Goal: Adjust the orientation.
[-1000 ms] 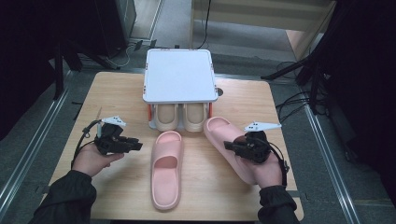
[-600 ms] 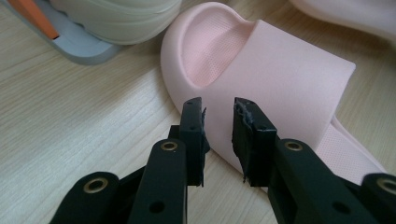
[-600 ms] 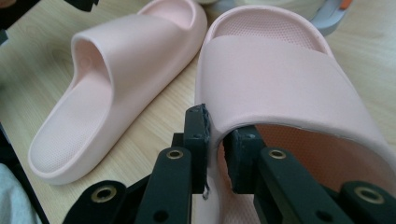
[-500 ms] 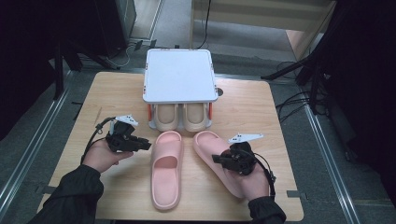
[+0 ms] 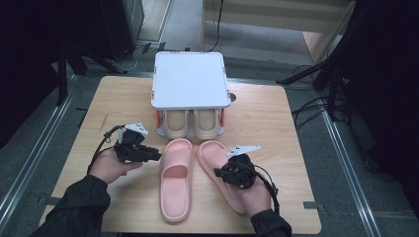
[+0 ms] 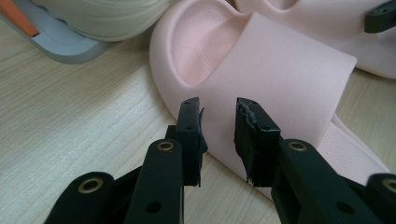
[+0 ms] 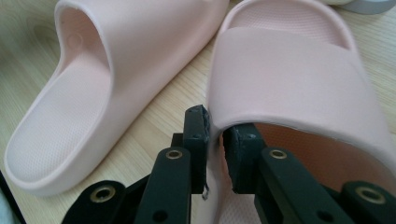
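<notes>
The right tool (image 5: pixel 225 173) pinches the side wall of a pink foam slide sandal (image 7: pixel 299 79), one jaw outside it and one inside under the strap. A second pink foam sandal (image 5: pixel 175 180) lies just beside the first on the wooden bench (image 5: pixel 267 113). The left tool (image 6: pixel 218 122) has its jaws slightly parted, having just been closing, nothing between them, its tips just short of that second sandal's strap.
</notes>
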A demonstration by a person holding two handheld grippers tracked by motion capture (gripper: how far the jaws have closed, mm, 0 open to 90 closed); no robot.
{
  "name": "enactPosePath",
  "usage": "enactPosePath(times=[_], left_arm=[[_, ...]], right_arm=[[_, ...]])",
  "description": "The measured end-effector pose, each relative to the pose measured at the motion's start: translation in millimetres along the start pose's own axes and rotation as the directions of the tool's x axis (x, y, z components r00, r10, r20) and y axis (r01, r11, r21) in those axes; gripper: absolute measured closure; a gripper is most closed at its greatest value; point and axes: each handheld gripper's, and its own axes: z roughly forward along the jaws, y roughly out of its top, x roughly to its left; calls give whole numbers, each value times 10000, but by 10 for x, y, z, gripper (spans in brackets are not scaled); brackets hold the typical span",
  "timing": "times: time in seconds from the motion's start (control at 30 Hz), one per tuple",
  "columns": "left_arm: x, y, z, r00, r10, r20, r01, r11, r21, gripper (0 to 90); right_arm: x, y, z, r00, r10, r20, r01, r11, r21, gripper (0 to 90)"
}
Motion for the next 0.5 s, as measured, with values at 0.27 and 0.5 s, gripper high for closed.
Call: enactPosePath(times=[0.27, 0.5], left_arm=[[-65, 2, 85, 9998, 118, 141, -123, 9993, 343, 696], [-105, -18, 112, 9997, 175, 176, -183, 9989, 439, 690]], right_arm=[[84, 49, 141, 9996, 130, -256, -137, 9995, -270, 781], [145, 87, 205, 9992, 47, -406, -63, 9992, -407, 761]])
